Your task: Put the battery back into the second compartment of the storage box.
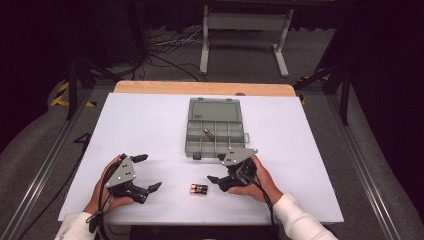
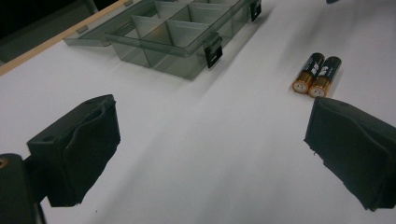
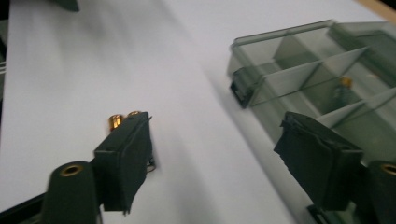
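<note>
**Two cells on desk, both grippers empty**

Desk (image 1: 150, 120): flat, matte white top w/ wood strip along far edge.

Box (image 1: 215, 131): translucent grey plastic, rectangular, lid hinged open & lying flat behind, thin dividers forming compartments, black latches on front wall. One cell (image 1: 208, 132) lies in a middle compartment.

Cells (image 1: 199, 189): two cylinders, black jacket w/ copper-gold end band, lying side by side & touching on desk, in front of box, between the grippers. White print on jackets, too small to read.

Left gripper (image 1: 149, 172): black, grey 3-cornered plate on top; fingers (image 2: 79, 149) blocky w/ soft dark pads, spread wide, nothing held.

Right gripper (image 1: 216, 167): fingers apart, nothing gripped; cells just beyond one finger (image 3: 126, 158) in right gripper view, box beside the other.
</note>
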